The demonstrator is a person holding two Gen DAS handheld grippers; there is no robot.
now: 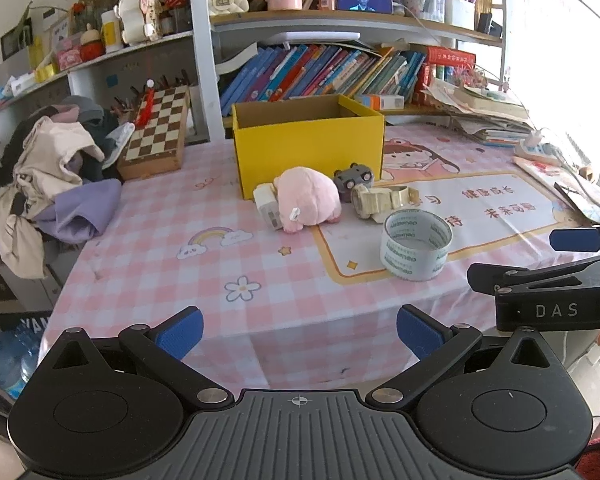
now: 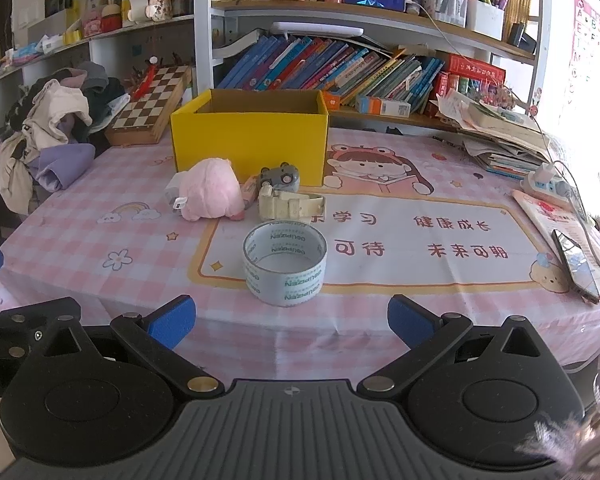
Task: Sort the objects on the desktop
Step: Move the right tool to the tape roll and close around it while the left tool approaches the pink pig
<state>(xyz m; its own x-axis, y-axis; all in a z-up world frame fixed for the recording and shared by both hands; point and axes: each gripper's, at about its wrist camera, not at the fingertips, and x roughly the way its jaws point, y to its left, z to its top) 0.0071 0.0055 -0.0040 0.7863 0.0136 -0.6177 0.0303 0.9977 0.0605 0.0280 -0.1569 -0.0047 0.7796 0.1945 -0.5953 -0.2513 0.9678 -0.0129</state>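
**Nothing sorted yet, tape roll is nearest pick**

We hold both grippers back at the table's near edge. Left gripper [image 1: 300, 334] has its jaws spread wide, nothing between them; right gripper [image 2: 291, 322] the same. The open yellow cardboard box [image 2: 249, 136] is our landmark. Just in front of it lie the pink plush toy [image 2: 212, 191], small grey toy car [image 2: 279, 176], cream plastic wristwatch [image 2: 290, 205] and a white charger block [image 1: 267, 204]. Well in front of the box, nearest us, stands the clear packing-tape roll [image 2: 285, 262]. We judge the right gripper is best lined up: straddle the roll's wall, close, lift over the box rim.
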